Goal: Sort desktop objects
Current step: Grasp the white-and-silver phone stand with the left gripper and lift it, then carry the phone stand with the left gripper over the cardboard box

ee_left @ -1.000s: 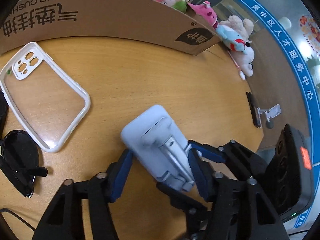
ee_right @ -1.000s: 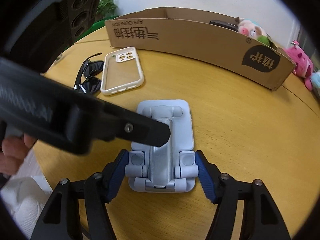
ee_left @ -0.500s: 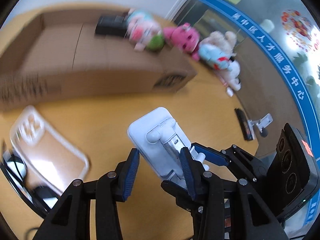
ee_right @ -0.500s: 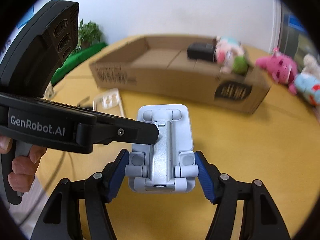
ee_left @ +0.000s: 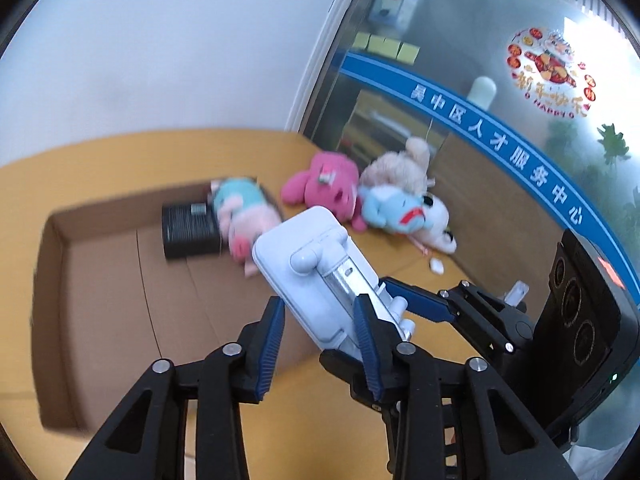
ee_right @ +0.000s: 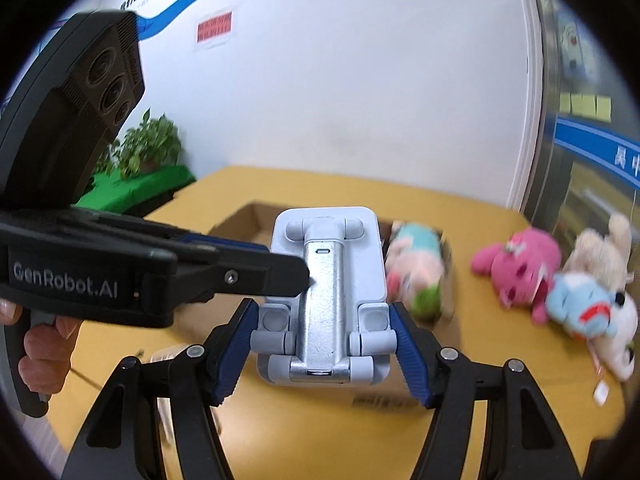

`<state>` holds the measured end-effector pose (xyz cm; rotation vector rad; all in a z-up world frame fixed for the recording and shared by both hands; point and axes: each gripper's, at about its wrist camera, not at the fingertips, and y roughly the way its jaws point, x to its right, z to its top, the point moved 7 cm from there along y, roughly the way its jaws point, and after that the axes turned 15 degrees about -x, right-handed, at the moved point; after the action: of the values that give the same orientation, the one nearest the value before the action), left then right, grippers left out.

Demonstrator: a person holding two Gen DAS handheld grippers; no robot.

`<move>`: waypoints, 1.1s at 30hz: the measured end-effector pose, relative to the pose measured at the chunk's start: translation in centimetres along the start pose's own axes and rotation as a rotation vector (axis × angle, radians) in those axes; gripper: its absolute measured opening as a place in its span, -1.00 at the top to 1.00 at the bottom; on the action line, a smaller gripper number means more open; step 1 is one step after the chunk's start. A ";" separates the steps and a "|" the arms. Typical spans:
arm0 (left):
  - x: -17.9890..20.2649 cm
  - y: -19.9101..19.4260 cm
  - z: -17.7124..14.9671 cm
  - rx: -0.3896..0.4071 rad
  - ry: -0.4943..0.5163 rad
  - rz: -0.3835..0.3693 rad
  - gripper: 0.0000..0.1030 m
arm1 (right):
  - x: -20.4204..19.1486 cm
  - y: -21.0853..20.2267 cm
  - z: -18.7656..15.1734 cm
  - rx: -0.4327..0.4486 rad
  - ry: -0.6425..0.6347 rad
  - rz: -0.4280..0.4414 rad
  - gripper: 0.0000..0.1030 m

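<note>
Phone stand [ee_right: 324,300] held above the cardboard box [ee_left: 100,280].
Stand is clamped between right claw [ee_right: 322,352] pads; left claw [ee_left: 320,336] jaws closing across it.

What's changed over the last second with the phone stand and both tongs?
The folded phone stand has come up off the table, carried by both tongs, and now hangs in front of the open cardboard box. The left tongs are closing on its edge. The right tongs still clamp its base as before. The pig plush and black item remain in the box.
</note>
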<state>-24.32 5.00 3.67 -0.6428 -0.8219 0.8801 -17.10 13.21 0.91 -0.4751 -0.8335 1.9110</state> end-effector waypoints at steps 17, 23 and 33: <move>-5.7 4.0 8.0 -0.077 -0.059 -0.060 0.48 | 3.2 5.2 7.1 -0.027 0.065 0.020 -0.27; -8.0 9.2 6.2 -0.173 -0.121 -0.115 0.54 | 4.3 9.1 4.5 -0.129 0.120 0.042 -0.27; -12.2 14.0 5.5 -0.280 -0.195 -0.127 0.58 | 4.7 15.0 3.5 -0.263 0.150 0.089 -0.27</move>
<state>-39.16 2.28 -8.39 -0.7468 -1.1629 0.7249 -30.75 11.59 -7.43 -0.8172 -0.9827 1.8269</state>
